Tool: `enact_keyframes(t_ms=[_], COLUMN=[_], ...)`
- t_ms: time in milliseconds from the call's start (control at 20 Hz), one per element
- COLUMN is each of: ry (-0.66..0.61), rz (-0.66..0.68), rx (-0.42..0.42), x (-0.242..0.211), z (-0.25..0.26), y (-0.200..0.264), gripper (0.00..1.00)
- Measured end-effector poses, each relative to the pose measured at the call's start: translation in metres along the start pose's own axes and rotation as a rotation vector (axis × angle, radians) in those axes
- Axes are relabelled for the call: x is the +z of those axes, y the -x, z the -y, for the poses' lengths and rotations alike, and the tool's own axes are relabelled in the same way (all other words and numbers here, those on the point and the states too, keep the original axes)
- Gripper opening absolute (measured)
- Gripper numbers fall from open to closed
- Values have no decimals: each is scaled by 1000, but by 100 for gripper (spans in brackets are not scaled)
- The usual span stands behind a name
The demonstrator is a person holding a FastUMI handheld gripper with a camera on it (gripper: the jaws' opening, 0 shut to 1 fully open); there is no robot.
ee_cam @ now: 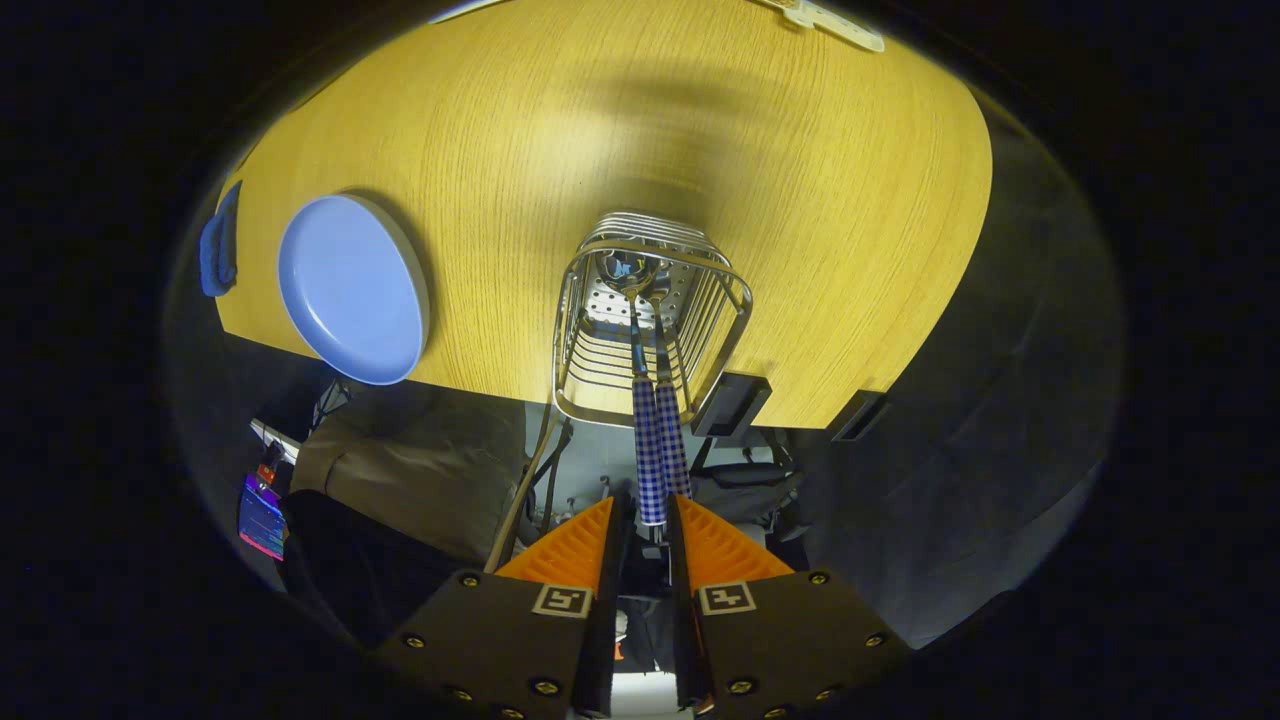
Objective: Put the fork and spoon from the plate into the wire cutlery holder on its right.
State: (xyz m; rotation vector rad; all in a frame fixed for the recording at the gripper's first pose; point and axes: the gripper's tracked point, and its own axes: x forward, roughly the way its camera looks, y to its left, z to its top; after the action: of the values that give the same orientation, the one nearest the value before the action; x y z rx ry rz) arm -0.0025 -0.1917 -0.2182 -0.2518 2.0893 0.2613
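Standing w/ both checked handles (655, 450) in wire holder (650, 320) at surface's (600, 130) near edge; tongs (648, 520) sitting narrow, handle tips between fingers, grip unclear; plate (350, 290) lying bare by left edge.

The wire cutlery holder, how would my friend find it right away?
Look at the yellow wooden table. To the right of the round blue plate, near the table's front edge, stands the wire cutlery holder, straight ahead of the gripper, whose jaws sit close around two checked handles. It is the only shiny metal-bar basket there.
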Motion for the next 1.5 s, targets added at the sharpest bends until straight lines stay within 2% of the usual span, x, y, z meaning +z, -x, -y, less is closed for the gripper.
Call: enact_keyframes(t_ms=[100,200,350,550,650,750,900,1050,1300,1400,1500], ry=[-18,-17,-22,-39,-106,-142,-163,-161,-146,-152,-147], rz=[83,195,443,937,1229,1419,1534,1658,1969,2090,2150], rx=[39,35,27,60,35,39,46,-30,-54,-90,-162], x=[-3,-5,-9,-5,-7,-14,-38,-50,-75,-87,-88], z=[-9,-14,-31,-78,-88,-104,-126,-136,-166,-172,-178], y=[5,14,35,76,111,134,138,150,203,225,232], gripper=[24,24,25,25,25,24,25,25,25,24,24])
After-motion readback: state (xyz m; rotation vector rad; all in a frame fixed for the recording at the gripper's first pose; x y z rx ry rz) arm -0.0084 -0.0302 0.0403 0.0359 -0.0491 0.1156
